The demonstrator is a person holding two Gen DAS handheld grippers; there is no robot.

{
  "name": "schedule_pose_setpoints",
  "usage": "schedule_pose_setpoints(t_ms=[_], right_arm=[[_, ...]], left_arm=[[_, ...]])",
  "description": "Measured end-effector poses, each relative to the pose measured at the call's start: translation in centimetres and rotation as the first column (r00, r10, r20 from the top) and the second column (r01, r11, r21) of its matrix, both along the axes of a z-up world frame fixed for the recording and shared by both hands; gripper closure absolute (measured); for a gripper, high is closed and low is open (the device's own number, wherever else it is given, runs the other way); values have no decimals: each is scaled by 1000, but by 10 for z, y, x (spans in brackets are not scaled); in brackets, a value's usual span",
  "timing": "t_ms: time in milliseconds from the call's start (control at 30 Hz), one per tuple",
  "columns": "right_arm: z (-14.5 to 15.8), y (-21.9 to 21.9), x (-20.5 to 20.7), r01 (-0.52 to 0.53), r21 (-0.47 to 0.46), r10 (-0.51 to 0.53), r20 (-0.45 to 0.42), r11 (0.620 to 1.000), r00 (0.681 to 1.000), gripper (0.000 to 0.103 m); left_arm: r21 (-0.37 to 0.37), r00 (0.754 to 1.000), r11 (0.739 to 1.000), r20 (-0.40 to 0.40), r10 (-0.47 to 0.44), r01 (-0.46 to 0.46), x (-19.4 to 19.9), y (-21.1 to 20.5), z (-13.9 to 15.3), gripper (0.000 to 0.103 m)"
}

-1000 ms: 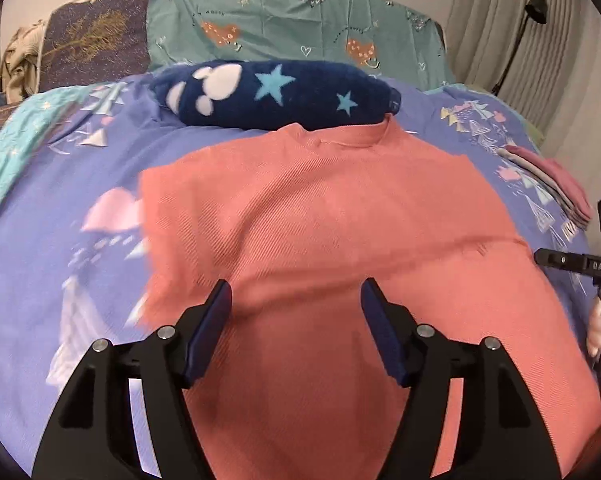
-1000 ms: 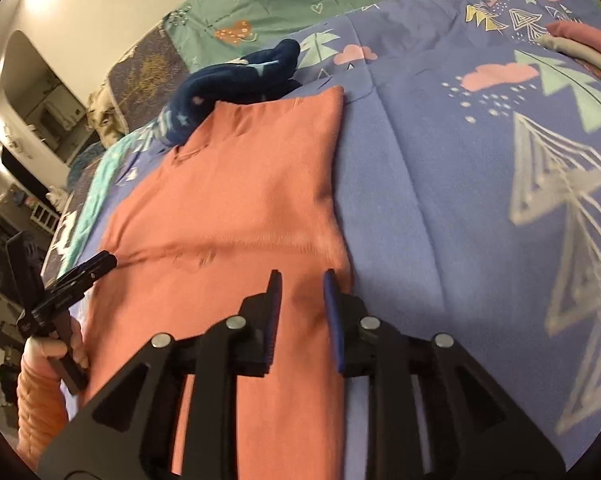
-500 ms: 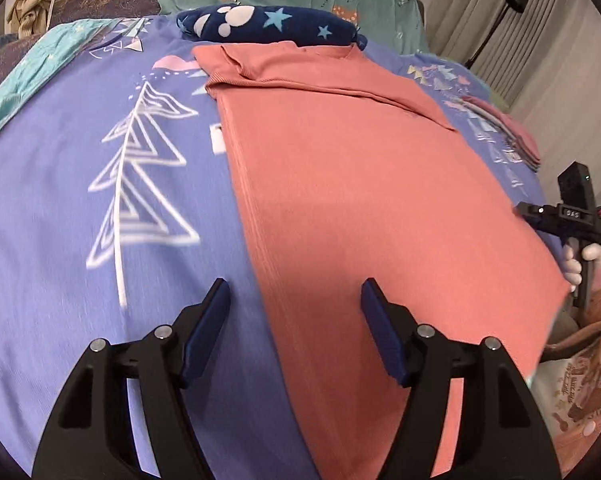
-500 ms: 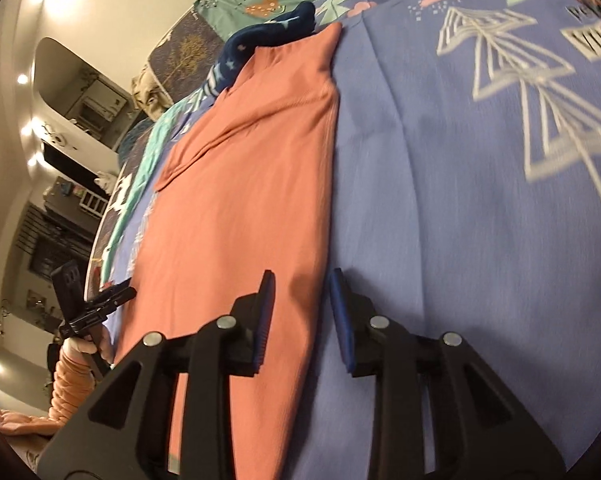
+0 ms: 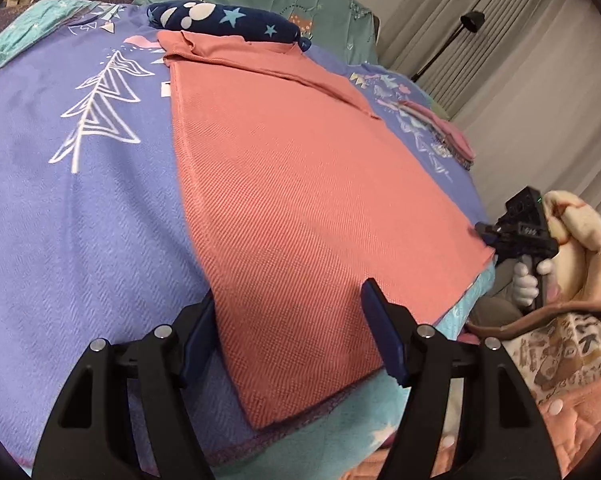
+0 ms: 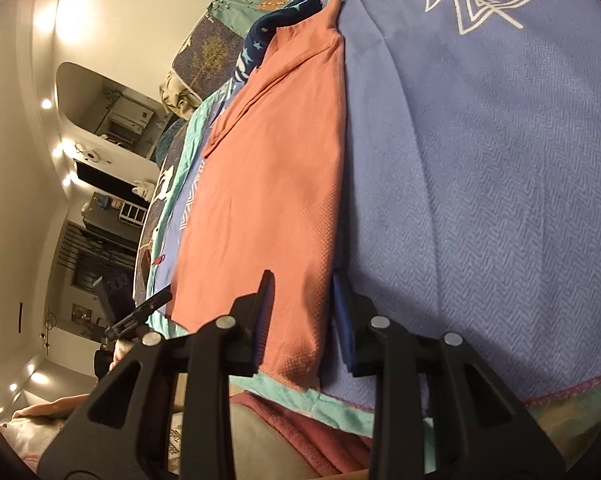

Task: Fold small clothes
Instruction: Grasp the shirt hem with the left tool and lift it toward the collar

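A salmon-pink shirt [image 5: 300, 184] lies flat on a purple bedspread [image 5: 80, 200] printed with white trees. Its sleeves are folded in, so it forms a long strip running from the near edge of the bed to a dark blue starry pillow [image 5: 224, 24] at the far end.

A second ago both claws looked over the middle of the shirt. They have since drawn back to its near hem, one at each corner.

The left claw [image 5: 288, 324] has its fingers wide apart, straddling the near left corner of the hem without pinching it. The right claw [image 6: 302, 312] has its fingers a little apart around the near right edge of the shirt, with cloth lying between them but not clamped.

This suggests the sleeve folds are finished and the next step is probably to pinch both hem corners and carry the hem towards the collar. A small stack of folded pink clothes [image 5: 440, 128] sits far right on the bed.
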State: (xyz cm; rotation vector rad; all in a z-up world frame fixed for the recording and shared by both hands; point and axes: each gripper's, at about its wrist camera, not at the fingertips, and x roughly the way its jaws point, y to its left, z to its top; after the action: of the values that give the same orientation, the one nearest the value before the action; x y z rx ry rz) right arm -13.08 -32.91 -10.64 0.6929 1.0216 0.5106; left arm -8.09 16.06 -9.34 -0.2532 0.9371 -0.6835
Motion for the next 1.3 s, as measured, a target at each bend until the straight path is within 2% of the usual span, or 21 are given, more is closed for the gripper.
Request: schedule_pose_setpoints(t_ms=[100, 133, 200, 233, 267, 300, 367, 433, 500, 600, 733, 800, 900, 933, 1000, 1133, 1300], right_arm=[[0, 12, 18, -55, 0, 55, 31, 998, 998, 64], [-1, 15, 25, -62, -8, 63, 32, 998, 998, 64], [0, 18, 32, -51, -7, 51, 13, 999, 999, 70], [3, 20, 32, -57, -15, 57, 17, 998, 998, 70], [4, 21, 29, -62, -22, 63, 23, 998, 998, 78], [5, 22, 24, -84, -25, 85, 22, 996, 996, 92], [2, 21, 15, -97, -20, 98, 18, 995, 995, 98], [3, 17, 15, -86, -10, 86, 26, 996, 996, 100], [11, 9, 20, -60, 45, 58, 45, 997, 997, 101], [45, -2, 18, -48, 128, 28, 150, 991, 988, 101], [109, -22, -16, -28, 145, -21, 322, 989, 946, 101], [135, -30, -44, -23, 132, -32, 396, 991, 918, 101], [161, -36, -80, 9, 76, -46, 496, 997, 867, 101], [163, -37, -82, 21, 52, -45, 505, 998, 862, 101], [158, -35, -74, 59, -16, -43, 487, 998, 872, 99], [138, -28, -31, 39, 18, -43, 417, 999, 908, 99], [145, -23, 22, 66, 36, -75, 445, 997, 893, 99]], left_arm=[[-58, 1000, 998, 6, -10, 10, 11, -4, -3, 35], [-87, 1000, 996, 12, -8, 9, 18, -5, -6, 35], [-117, 1000, 993, 0, 11, -11, 23, -4, -7, 43], [-110, 999, 993, -14, 36, -37, 25, -4, -6, 60], [-102, 998, 993, -30, 52, -55, 24, -1, -6, 86], [-110, 998, 992, -48, 51, -56, 23, 2, -7, 94], [-127, 996, 989, -54, 66, -72, 16, 7, -5, 99], [-109, 996, 990, -21, 85, -86, 9, 7, 6, 100], [-141, 995, 987, 49, 86, -78, 6, 5, 29, 101], [-157, 985, 986, 158, 75, -50, -5, 0, 66, 101], [-166, 949, 986, 305, 85, -35, -37, -3, 118, 101], [-186, 932, 982, 348, 107, -43, -62, -2, 138, 101], [-136, 902, 990, 422, 92, -38, -95, -9, 156, 101], [-122, 899, 992, 429, 87, -38, -97, -11, 157, 100], [-106, 911, 993, 404, 81, -42, -90, -17, 151, 100], [-106, 936, 993, 340, 92, -59, -53, -26, 138, 100], [-143, 933, 984, 325, 151, -109, -3, -21, 144, 100]])
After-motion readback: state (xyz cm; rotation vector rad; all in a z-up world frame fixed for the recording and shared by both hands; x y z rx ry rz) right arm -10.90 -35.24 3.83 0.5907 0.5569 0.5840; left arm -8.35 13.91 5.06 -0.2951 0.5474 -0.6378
